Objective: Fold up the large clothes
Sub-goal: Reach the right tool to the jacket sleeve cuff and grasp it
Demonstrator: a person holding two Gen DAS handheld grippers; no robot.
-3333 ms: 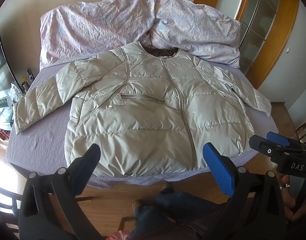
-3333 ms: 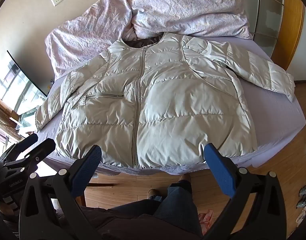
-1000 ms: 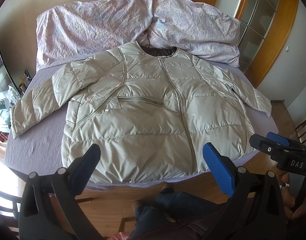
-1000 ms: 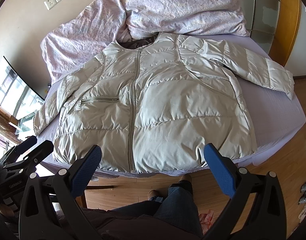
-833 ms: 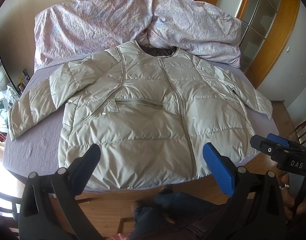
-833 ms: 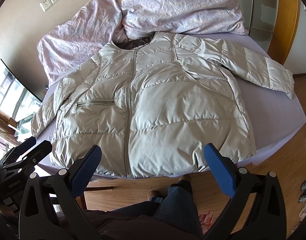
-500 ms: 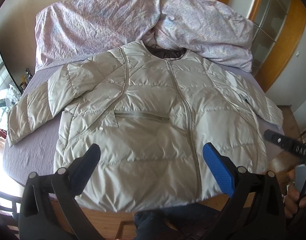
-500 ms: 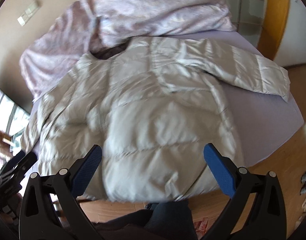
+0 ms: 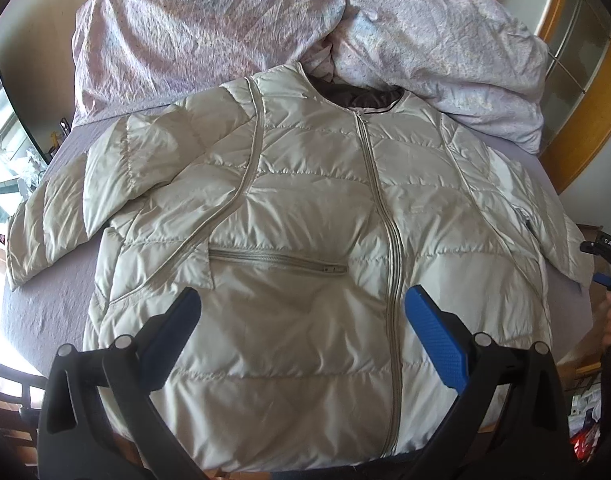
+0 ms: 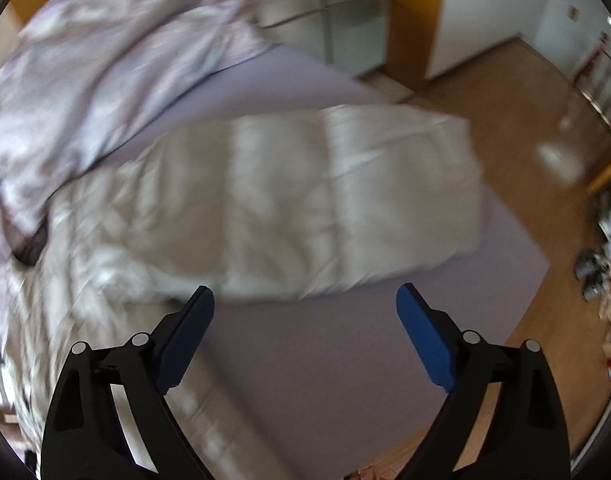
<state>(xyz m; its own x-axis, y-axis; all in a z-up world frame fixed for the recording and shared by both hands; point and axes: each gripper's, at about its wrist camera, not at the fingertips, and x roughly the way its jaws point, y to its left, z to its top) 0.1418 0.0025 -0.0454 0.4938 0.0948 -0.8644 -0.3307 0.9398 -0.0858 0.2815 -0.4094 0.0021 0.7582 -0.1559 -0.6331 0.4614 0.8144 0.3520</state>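
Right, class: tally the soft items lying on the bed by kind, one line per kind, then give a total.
Pale beige quilted puffer jacket: 1
Crumpled lilac floral duvet: 1
Plain purple bed sheet: 1
Total: 3

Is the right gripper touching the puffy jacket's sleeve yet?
Apart. The right wrist view, though blurred, shows the open right gripper over bare purple sheet, with the jacket sleeve beyond its fingertips.
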